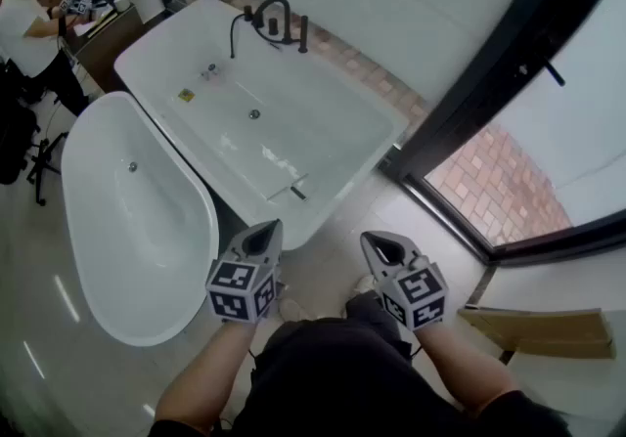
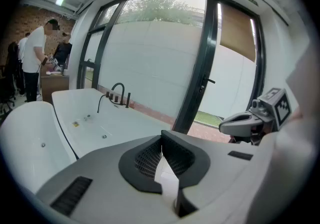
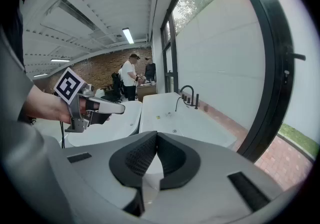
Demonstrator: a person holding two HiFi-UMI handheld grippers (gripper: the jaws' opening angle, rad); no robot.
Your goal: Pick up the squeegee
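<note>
Both grippers empty, squeegee lying in the tub

Nearest the person's body, the grey plastic left gripper [image 1: 262, 238] and its twin, the grey plastic right gripper [image 1: 383, 249], are held side by side at waist height, each with its dark ribbed jaws pressed tip to tip and nothing between them. Beyond them, past the white oval freestanding bathtub [image 1: 93, 147], what looks like the squeegee [image 1: 290, 192], a thin pale bar with a short dark handle, too small to read finely, lies flat on the floor of the white rectangular bathtub [image 1: 383, 124] at its near end, well apart from both grippers. By my judgement the pick-up stands unmade as things lie: reaching over the rim, parting a pair of jaws and closing on the handle is all left
</note>
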